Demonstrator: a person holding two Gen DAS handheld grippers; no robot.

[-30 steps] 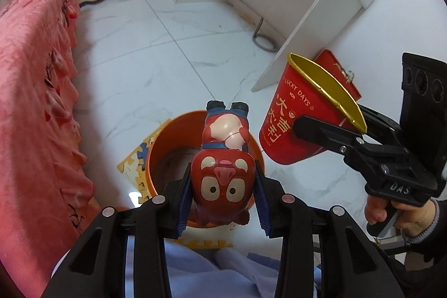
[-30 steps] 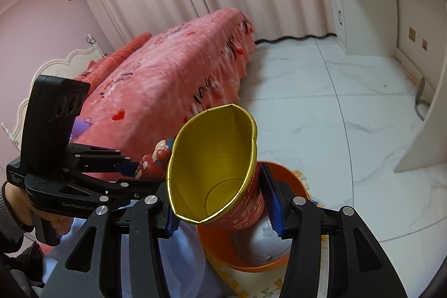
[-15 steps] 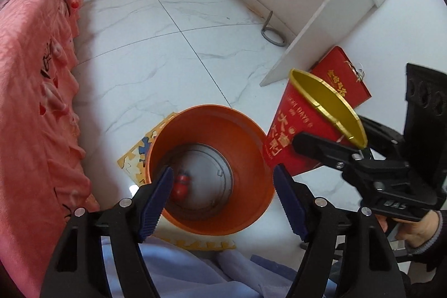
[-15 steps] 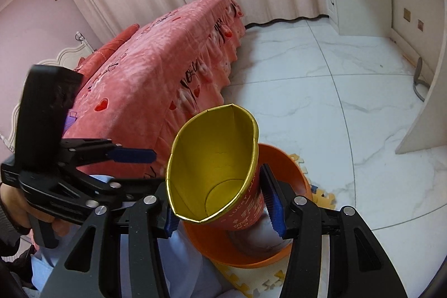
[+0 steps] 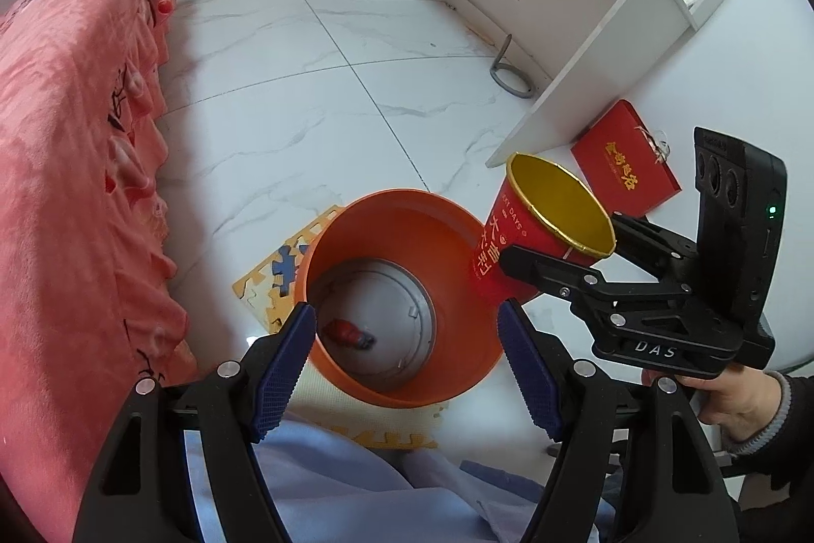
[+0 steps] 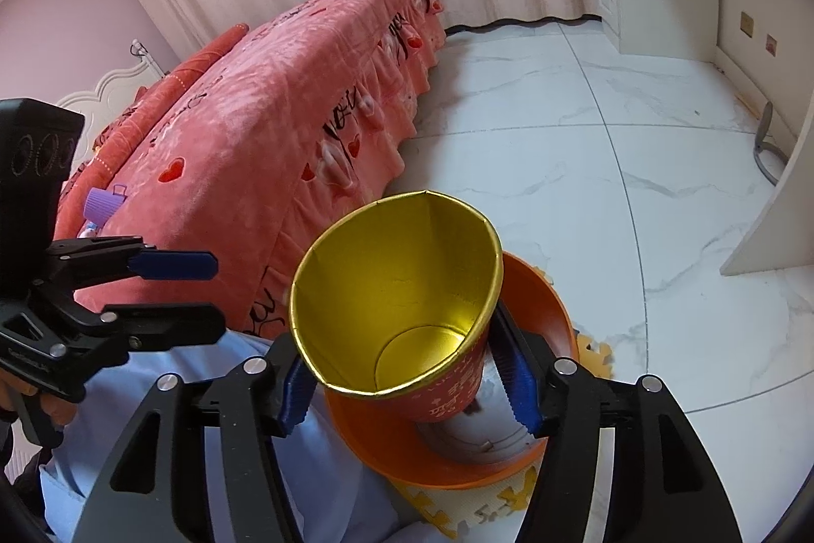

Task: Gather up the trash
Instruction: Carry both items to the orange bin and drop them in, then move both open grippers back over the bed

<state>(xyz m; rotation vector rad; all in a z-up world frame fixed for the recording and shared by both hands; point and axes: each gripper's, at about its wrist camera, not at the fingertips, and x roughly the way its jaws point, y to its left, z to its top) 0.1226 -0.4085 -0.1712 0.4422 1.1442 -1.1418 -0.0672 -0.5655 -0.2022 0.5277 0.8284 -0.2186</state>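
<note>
Marble floor beside the bed carries the orange bin, where the dropped red toy now lies. Left hand-held gripper hangs open, empty. Right hand-held gripper, jaws just widening, releases the paper cup above the bin.

I see a white marble-tiled floor. On it lies a yellow foam puzzle mat, with an orange bin standing on it. A red box lies on the floor beside a white desk. A bed with a pink cover stands nearby; a small purple thing lies on it.
</note>
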